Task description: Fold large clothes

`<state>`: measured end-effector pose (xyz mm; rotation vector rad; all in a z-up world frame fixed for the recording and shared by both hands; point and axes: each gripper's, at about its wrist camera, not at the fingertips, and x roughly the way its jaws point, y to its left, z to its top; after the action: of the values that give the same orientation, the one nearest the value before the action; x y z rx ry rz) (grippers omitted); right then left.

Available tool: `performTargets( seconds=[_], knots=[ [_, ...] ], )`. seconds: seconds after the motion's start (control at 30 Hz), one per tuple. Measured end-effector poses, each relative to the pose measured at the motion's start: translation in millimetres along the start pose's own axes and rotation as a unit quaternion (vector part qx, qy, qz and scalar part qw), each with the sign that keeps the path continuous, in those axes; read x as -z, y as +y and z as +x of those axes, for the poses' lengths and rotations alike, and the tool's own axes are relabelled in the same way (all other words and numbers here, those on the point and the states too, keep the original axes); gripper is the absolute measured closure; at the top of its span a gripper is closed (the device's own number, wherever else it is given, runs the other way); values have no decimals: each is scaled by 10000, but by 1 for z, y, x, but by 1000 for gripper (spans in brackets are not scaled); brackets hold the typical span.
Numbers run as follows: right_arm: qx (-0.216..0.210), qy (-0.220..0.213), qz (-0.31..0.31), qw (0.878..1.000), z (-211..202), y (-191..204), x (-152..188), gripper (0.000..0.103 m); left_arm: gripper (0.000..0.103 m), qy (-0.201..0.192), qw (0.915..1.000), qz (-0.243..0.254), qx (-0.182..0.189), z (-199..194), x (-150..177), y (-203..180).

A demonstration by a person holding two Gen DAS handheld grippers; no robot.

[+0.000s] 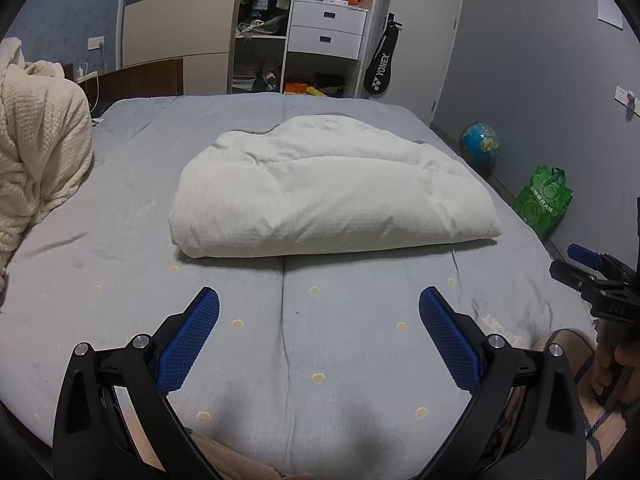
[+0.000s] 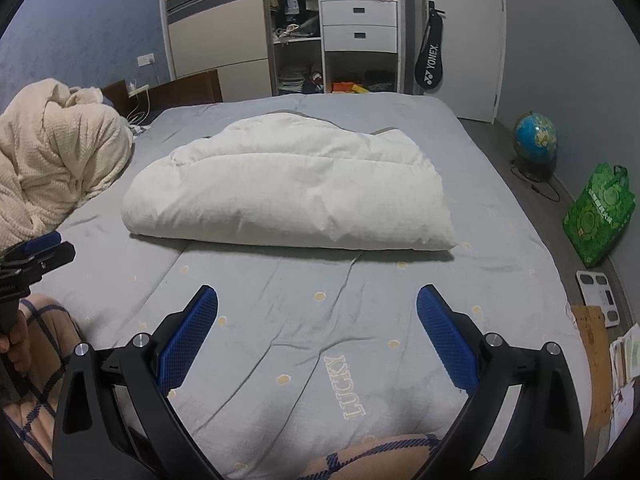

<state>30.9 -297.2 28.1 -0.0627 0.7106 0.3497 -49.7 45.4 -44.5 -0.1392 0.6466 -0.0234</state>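
Lying beyond both tongs [image 1: 319, 300] [image 2: 317, 298] (spread, empty): folded white duvet [image 1: 328, 188]

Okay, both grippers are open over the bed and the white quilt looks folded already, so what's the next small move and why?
Probably bring both grippers forward to the white quilt's near edge. The left gripper and right gripper are open, empty and short of it over the grey bedsheet. The quilt is bulky, so another fold seems likely.
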Motion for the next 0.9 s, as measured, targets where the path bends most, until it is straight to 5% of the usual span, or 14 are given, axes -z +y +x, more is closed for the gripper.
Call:
performTargets(
  seconds=[0.9],
  knots=[
    [-12,70,94,9999,5,-4,2,8,7,12,10000,-47,1,0,0,3]
  ],
)
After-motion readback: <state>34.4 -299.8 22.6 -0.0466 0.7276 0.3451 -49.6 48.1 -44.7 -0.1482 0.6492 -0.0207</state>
